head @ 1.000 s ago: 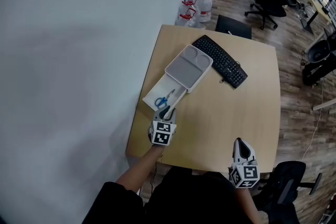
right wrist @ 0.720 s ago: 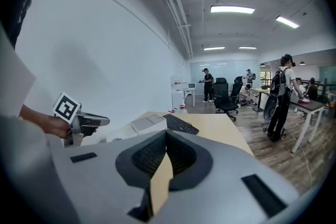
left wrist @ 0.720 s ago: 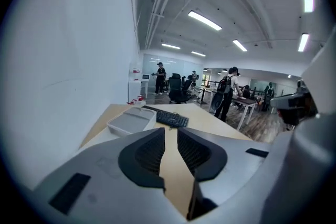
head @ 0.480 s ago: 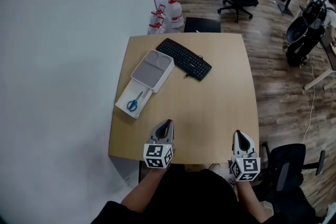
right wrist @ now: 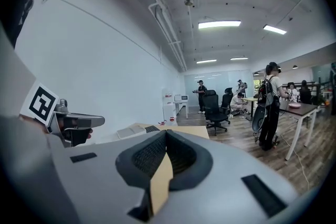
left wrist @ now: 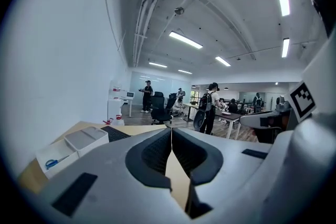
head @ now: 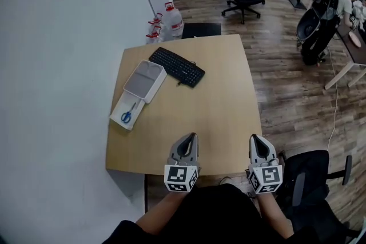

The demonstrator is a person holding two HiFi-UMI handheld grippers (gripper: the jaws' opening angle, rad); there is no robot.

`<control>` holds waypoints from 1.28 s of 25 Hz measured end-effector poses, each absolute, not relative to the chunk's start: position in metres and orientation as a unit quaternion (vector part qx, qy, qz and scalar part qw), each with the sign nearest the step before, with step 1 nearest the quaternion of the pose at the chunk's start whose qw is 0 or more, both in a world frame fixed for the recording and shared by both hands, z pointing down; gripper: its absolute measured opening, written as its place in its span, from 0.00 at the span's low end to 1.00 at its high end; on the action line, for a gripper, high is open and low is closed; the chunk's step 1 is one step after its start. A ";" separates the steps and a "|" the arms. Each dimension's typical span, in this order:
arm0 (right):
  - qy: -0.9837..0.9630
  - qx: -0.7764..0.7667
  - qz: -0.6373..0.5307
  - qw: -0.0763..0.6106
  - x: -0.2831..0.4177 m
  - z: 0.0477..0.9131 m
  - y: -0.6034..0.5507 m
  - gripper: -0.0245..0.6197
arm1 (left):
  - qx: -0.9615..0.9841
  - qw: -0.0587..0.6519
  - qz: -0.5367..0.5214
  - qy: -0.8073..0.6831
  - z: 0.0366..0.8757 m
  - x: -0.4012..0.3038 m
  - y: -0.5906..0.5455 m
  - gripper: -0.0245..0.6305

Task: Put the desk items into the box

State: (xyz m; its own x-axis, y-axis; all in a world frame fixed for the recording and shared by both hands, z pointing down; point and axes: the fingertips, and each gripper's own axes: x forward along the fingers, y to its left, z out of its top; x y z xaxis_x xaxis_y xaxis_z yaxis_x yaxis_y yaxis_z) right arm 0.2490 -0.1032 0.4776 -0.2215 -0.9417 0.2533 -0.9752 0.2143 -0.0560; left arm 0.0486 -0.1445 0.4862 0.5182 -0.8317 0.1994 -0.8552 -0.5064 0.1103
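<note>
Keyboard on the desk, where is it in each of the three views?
Head view: keyboard at the desk's far end, upper centre.
Left gripper view: left of centre, below mid-height.
Right gripper view: thin dark strip left of centre.
Shared landmark: white box lid directly left of it.

Open white box (head: 120, 106), blue-handled scissors (head: 127, 117) lying flat inside it
</note>
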 end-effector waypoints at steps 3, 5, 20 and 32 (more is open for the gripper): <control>-0.783 0.610 0.095 0.082 0.258 0.473 -0.104 0.13 | 0.868 0.093 0.062 -0.484 0.486 0.069 -0.135 0.07; -0.787 0.605 0.090 0.080 0.261 0.471 -0.105 0.13 | 0.865 0.091 0.063 -0.490 0.485 0.073 -0.131 0.07; -0.802 0.587 0.077 0.081 0.260 0.469 -0.098 0.13 | 0.852 0.079 0.066 -0.514 0.475 0.076 -0.113 0.07; -0.791 0.603 0.071 0.077 0.266 0.468 -0.079 0.13 | 0.855 0.081 0.069 -0.507 0.479 0.075 -0.104 0.07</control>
State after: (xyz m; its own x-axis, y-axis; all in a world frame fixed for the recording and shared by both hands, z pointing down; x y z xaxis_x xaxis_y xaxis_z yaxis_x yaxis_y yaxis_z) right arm 0.2656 -0.0793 0.4682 -0.2616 -0.9428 0.2065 -0.9645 0.2634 -0.0191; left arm 0.0749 -0.1037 0.4791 0.4759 -0.8565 0.1999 -0.8788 -0.4722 0.0693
